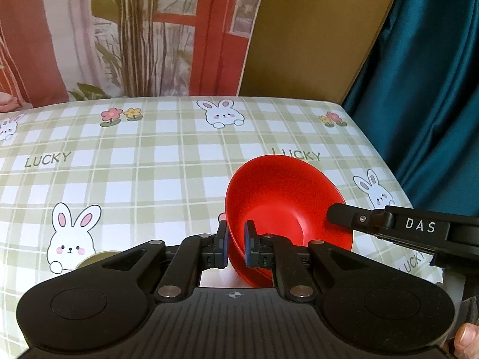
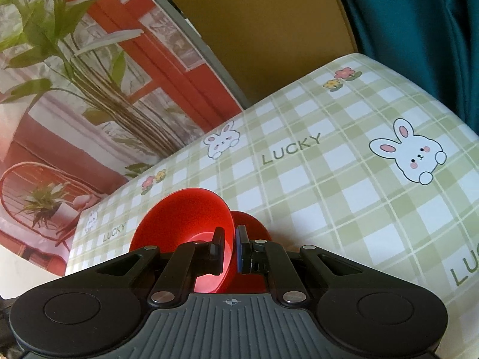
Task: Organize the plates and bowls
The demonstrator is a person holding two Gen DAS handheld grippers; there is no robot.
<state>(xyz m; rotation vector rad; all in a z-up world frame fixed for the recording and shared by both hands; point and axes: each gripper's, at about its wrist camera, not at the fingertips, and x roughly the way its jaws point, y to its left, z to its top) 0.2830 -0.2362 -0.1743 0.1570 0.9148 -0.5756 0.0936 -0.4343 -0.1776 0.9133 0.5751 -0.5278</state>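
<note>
A red bowl (image 1: 278, 209) is held tilted above the checked rabbit tablecloth (image 1: 149, 164). My left gripper (image 1: 236, 245) is shut on its near left rim, one pad inside and one outside. In the right wrist view my right gripper (image 2: 230, 248) is shut on the rim of a red bowl (image 2: 185, 218), and a second red piece (image 2: 251, 224) shows just behind it. The right gripper's finger (image 1: 344, 215) reaches the bowl's right rim in the left wrist view. I cannot tell whether both grippers hold one bowl or two nested ones.
A tan round object (image 1: 95, 260) peeks out at the left gripper's left side. A printed backdrop (image 1: 134, 30) and brown board (image 1: 314, 30) stand behind the table. A teal curtain (image 1: 434, 89) hangs past the right edge.
</note>
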